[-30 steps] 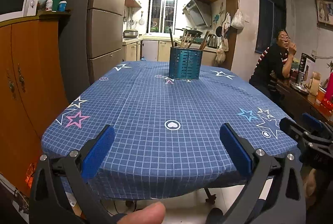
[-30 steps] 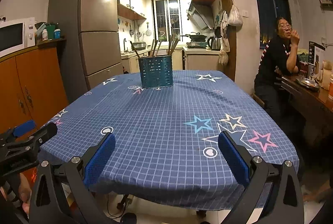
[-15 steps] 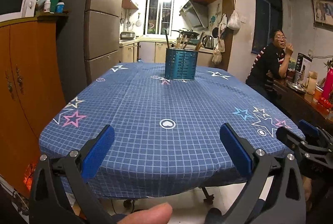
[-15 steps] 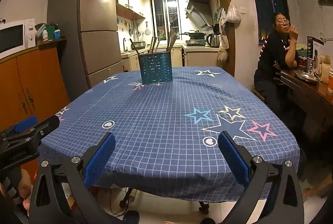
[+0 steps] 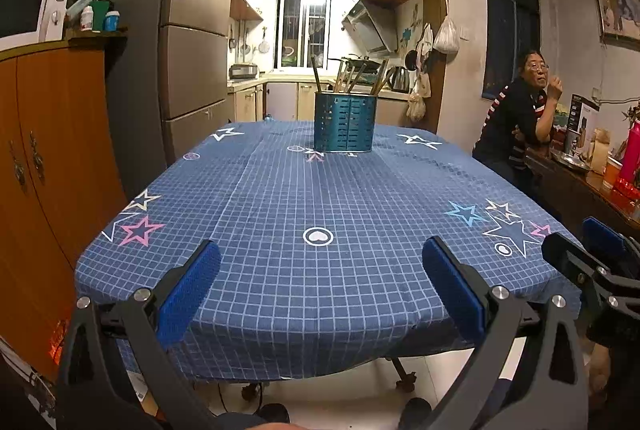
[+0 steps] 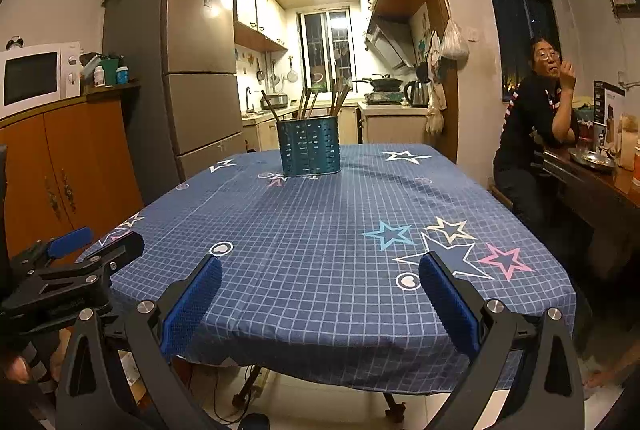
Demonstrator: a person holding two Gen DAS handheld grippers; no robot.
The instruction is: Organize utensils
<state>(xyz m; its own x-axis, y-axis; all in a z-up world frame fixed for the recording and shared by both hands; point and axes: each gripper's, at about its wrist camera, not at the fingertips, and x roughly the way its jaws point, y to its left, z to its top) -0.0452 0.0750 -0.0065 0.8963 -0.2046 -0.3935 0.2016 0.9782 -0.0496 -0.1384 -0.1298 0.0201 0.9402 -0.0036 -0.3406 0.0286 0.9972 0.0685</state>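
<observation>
A teal perforated utensil holder stands at the far end of the table with several wooden utensils upright inside. The table wears a blue checked cloth with stars. My left gripper hangs open before the near table edge, nothing between its blue pads. My right gripper is also open and empty, near the same edge. Each gripper shows at the side of the other's view: the right one and the left one.
A person sits at the right beside a side table with boxes and bottles. An orange cabinet with a microwave and a tall fridge line the left. A kitchen lies beyond.
Both grippers have drawn back and lowered slightly from the table, so the near cloth edge and table legs show more. Both stay open and empty.
</observation>
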